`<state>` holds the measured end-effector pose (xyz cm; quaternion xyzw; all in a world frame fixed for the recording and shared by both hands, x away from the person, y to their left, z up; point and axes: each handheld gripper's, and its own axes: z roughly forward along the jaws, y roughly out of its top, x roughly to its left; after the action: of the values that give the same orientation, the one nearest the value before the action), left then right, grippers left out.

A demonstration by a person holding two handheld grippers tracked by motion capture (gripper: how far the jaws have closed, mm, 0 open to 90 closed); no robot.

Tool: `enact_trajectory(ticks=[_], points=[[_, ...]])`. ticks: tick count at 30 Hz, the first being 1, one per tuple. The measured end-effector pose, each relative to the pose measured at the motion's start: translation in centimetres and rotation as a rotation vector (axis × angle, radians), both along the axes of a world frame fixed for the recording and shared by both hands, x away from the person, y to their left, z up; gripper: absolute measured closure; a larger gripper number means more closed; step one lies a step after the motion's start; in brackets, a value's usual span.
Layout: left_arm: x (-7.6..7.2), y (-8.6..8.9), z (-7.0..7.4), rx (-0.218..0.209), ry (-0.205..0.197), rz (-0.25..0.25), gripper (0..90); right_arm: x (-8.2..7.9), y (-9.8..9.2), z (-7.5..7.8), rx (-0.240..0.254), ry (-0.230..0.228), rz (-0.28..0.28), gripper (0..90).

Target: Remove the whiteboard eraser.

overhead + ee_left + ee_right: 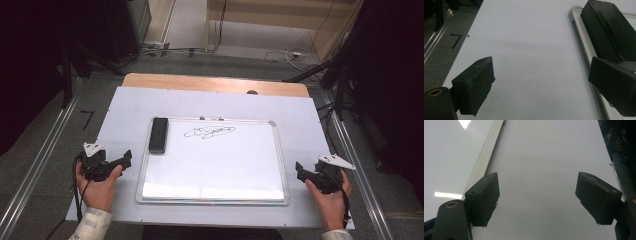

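Observation:
A whiteboard (215, 165) with a silver frame lies flat in the middle of the table, with a black scribble (209, 132) near its top edge. A black eraser (159, 135) rests on the board's top left corner and also shows as the eraser (610, 27) in the left gripper view. My left gripper (127, 157) rests on the white sheet just left of the board, open and empty. My right gripper (299, 169) sits just right of the board, open and empty. The board's frame (489, 152) runs along the left of the right gripper view.
A large white sheet (125, 110) covers the wooden table (200, 81). Metal rails (37, 165) run along both sides on the grey floor. Cables (285, 55) lie on the floor beyond the table. Dark stands (340, 75) rise at the right.

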<state>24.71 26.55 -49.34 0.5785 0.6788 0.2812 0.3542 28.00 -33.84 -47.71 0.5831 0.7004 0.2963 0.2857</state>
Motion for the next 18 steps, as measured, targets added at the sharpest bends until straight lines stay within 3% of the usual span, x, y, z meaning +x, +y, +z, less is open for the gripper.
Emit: enact_trajectory(ticks=[5, 18], points=[[0.3, -0.2, 0.1, -0.003, -0.009, 0.000, 7.0, -2.0, -1.0, 0.5, 0.004, -0.008, 0.030, 18.5], [1.1, -1.2, 0.5, -0.026, -0.025, -0.030, 7.0, -2.0, -1.2, 0.6, 0.020, -0.010, 0.014, 18.1]])
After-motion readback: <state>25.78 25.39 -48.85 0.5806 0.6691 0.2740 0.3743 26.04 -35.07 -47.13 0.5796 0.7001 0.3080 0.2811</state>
